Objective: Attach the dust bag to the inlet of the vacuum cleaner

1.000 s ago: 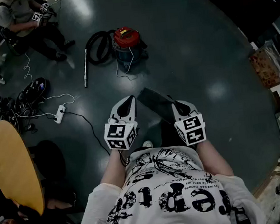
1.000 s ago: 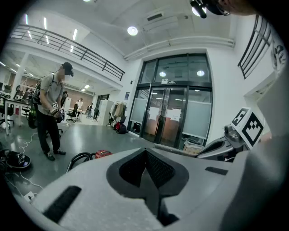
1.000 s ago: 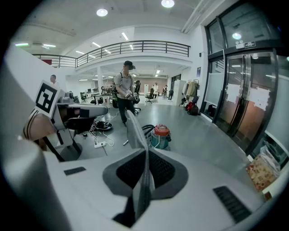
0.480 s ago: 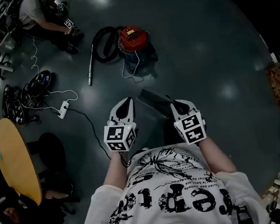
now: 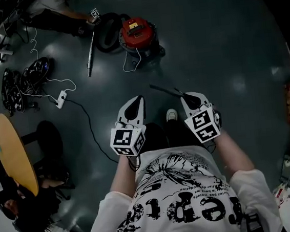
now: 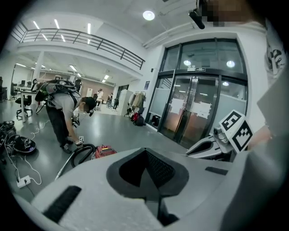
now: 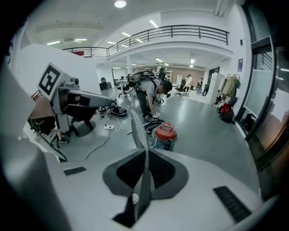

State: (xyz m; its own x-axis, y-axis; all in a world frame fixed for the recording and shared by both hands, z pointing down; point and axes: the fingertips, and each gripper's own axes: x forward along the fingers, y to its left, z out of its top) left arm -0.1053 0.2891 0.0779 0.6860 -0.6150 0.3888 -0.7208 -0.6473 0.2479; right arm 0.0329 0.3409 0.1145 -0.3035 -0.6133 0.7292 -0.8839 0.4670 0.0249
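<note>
Two tools are held out side by side in front of the person's chest. The left tool (image 5: 135,99) is clenched, its jaws pressed together with nothing between them. The right tool (image 5: 187,97) grasps the dust bag (image 5: 164,91), a thin flat grey sheet pinched edge-on between its jaws and sticking out ahead. The red vacuum cleaner (image 5: 137,34) stands on the grey floor (image 5: 219,38), well apart from the bag, with its black hose (image 5: 106,32) coiled beside it and a metal tube (image 5: 89,57) lying next to that. Another person (image 6: 61,108) bends down over the hose. A round wooden desk (image 5: 14,157) stands at the left.
</note>
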